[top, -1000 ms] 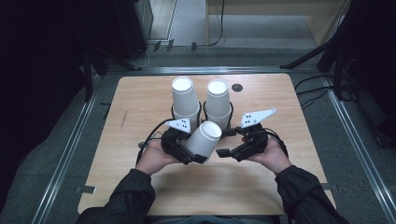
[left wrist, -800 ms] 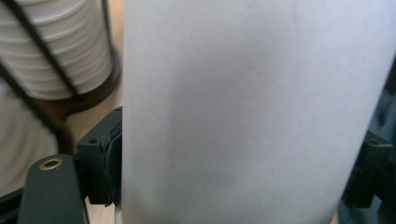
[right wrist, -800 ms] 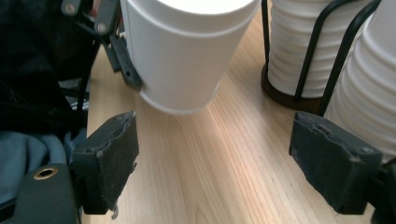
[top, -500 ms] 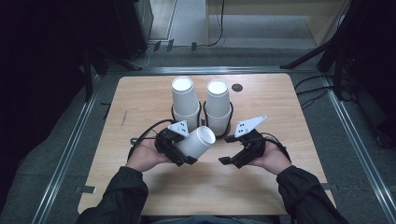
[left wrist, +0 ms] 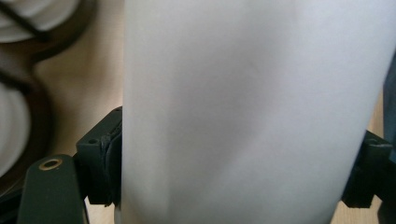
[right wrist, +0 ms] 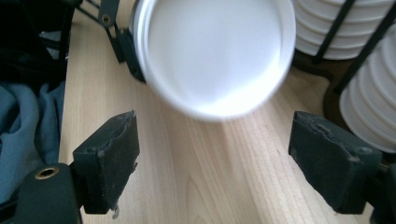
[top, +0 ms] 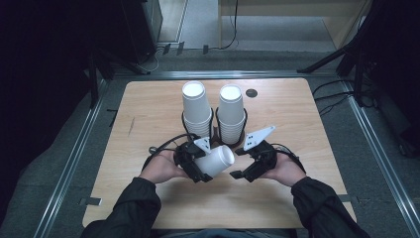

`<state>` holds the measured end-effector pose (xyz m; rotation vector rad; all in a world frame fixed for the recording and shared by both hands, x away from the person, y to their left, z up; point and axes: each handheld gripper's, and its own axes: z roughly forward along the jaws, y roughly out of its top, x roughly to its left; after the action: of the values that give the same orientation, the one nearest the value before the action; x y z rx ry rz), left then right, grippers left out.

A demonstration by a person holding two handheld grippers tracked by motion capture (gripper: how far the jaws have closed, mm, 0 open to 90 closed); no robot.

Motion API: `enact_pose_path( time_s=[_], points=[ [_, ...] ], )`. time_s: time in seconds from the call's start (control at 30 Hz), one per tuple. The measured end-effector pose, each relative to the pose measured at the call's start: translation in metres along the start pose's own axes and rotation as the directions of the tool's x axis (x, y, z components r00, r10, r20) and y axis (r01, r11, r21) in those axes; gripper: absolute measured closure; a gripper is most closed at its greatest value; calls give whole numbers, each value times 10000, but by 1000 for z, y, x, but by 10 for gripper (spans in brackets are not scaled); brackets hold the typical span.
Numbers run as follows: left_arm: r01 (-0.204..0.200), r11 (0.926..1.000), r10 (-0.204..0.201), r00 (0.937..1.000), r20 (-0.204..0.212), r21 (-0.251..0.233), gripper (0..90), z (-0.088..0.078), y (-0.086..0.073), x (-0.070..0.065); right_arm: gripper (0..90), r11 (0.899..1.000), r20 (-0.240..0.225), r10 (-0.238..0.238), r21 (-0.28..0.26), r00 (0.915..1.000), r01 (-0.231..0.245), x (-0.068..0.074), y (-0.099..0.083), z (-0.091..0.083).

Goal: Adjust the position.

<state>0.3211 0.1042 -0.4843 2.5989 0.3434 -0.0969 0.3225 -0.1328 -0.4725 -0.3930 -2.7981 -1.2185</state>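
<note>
— Pale wooden tabletop [top: 148, 114] on a grey floor, dark surroundings. On it?

— Two tall stacks of white paper cups, left stack [top: 196, 108] and right stack [top: 231, 112], each standing mouth-up in a black wire ring holder [top: 214, 130], side by side, rings touching. Nothing visible inside the top cups.

— And the loose one?

— Single white paper cup [top: 215, 160], tipped on its side just at 6 o'clock of the left stack, mouth turned toward 3 o'clock. Looks empty in the right gripper view [right wrist: 215, 51].

— Held?

— Clamped across its wall by the left gripper [top: 198, 166]; black pads pressing both flanks in the left gripper view [left wrist: 243, 112].

— Other side?

— Right gripper [top: 246, 168] at 3 o'clock of that cup, jaws spread wide, bare wood between them, pads [right wrist: 109, 154] clear of the rim, pointing at the open mouth.

— In the way?

— Wire holder and stacks close behind at 12 o'clock. Small dark round disc [top: 251, 92] near the far edge, well apart. Cables trailing beside both hands.
</note>
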Motion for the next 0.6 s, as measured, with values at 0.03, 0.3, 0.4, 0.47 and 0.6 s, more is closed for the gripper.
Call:
enact_pose_path(
  time_s=[0.03,0.3,0.4,0.47,0.6],
  points=[
    [-116,9999,113,9996,266,123,160,4,3,-2,165,10000,-87,-83,-4,9999,83,2,1,2],
    [-610,9978,581,9928,1044,248,159,13,11,-12,189,9984,-851,-555,54,9948,562,11,8,10],
    [-605,9978,572,9916,1158,253,149,16,10,-12,220,9977,-1087,-656,94,9919,671,13,9,13],
    [-738,9969,703,9911,1129,272,141,17,9,-12,231,9969,-1025,-727,226,9921,754,14,10,14],
    [-841,9964,845,9936,745,-82,114,13,8,-14,234,9952,-954,-918,243,9912,945,16,12,12]
  ],
)
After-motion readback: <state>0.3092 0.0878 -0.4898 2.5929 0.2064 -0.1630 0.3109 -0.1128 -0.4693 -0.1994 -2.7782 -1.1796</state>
